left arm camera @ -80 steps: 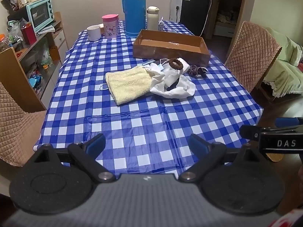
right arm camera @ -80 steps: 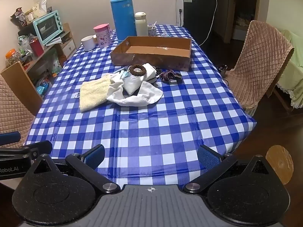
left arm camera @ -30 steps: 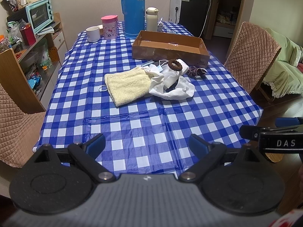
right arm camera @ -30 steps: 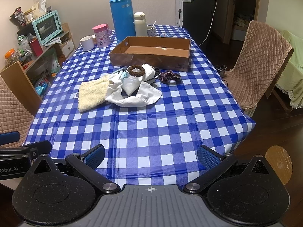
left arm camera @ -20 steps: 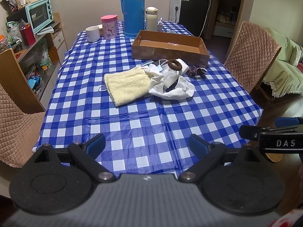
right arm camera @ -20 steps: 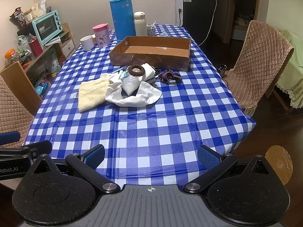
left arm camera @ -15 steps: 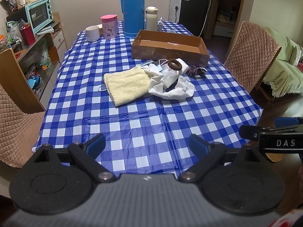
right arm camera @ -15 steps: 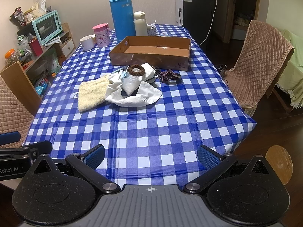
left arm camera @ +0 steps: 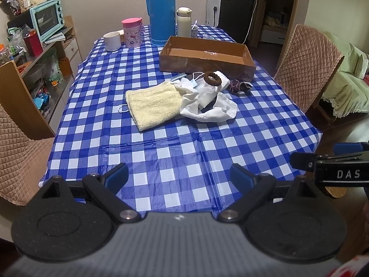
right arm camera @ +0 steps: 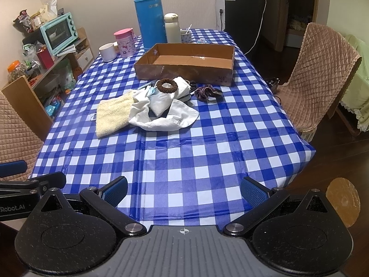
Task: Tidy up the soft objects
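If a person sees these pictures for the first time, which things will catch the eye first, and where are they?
The blue-and-white checked tablecloth fills the view, with a pile of soft things at its middle: a cream towel, white cloths and a brown hair scrunchie on top. Behind the pile lies an open cardboard box, and beyond it stands a tall blue thermos. Both tools, left and right, are open at the near edge.

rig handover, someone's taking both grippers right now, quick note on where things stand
Left gripper and right gripper: both open, holding nothing, at the near table edge.
Soft things lie mid-table: yellow towel, white cloths, brown scrunchie on top, purple scrunchie beside them.
Cardboard box behind them looks empty.
Done: nothing. Left: everything, probably into the box.
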A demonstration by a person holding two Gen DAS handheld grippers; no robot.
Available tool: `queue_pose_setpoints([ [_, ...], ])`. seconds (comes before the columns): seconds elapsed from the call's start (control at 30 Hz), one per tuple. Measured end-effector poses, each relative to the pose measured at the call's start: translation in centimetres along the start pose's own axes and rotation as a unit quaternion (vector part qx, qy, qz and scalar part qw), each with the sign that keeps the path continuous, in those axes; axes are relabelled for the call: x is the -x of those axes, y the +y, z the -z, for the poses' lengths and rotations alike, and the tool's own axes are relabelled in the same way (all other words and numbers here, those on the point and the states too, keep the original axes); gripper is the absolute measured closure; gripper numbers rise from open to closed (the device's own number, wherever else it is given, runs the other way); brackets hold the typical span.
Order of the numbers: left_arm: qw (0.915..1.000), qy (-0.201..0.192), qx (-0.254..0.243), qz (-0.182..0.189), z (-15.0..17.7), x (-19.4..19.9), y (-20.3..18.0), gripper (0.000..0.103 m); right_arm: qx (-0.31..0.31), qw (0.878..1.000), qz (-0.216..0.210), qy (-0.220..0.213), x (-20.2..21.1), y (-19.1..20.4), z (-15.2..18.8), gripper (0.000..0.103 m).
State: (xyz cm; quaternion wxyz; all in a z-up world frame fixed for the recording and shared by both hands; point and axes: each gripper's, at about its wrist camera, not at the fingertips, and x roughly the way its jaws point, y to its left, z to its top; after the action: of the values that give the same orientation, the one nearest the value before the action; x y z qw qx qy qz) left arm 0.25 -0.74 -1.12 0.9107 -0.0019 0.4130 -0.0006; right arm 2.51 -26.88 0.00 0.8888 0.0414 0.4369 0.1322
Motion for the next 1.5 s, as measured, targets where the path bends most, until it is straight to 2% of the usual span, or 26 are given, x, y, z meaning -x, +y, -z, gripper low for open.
queue_pose_setpoints([
  [0.23,0.9999,-0.002,0.003,-0.011,0.1,-0.3,-0.3,0.009,0.007,1.000,-0.022,-0.009,-0.8,-0.3,0.5,0.000],
  [0.27,0.9999,-0.001,0.004,-0.015,-1.2,-1.4,-0.8,0.009,0.009,1.000,-0.026,-0.011,-0.9,-0.4,0.5,0.000],
  [0.37,0.9997,0.000,0.005,-0.023,-1.3,-1.7,-1.0,0.009,0.015,0.999,-0.035,-0.015,-1.3,-0.8,0.4,0.000],
  [0.87,0.9984,0.007,0.007,-0.055,-1.1,-3.5,-2.9,0.009,0.059,0.994,-0.087,-0.016,-3.1,-3.2,-0.1,0.000],
  [1.0,0.9985,0.010,0.011,-0.053,-1.3,-4.1,-2.7,0.011,0.052,0.993,-0.100,-0.015,-3.8,-3.6,-0.4,0.000],
  [1.23,0.9988,0.013,0.005,-0.047,-2.6,-6.4,-1.7,0.015,0.054,0.994,-0.097,-0.017,-5.5,-3.2,-1.4,0.000],
  [1.3,0.9989,0.014,0.001,-0.044,-3.3,-7.3,-1.3,0.016,0.054,0.994,-0.095,-0.020,-6.1,-2.9,-1.9,0.010],
  [1.33,0.9990,0.015,-0.001,-0.042,-3.7,-7.8,-1.1,0.017,0.053,0.994,-0.095,-0.016,-6.5,-2.9,-2.2,0.021],
  [1.5,0.9994,0.016,-0.021,-0.020,-5.9,-10.7,-0.6,0.020,0.023,0.996,-0.089,-0.010,-8.9,-3.1,-4.0,0.028],
])
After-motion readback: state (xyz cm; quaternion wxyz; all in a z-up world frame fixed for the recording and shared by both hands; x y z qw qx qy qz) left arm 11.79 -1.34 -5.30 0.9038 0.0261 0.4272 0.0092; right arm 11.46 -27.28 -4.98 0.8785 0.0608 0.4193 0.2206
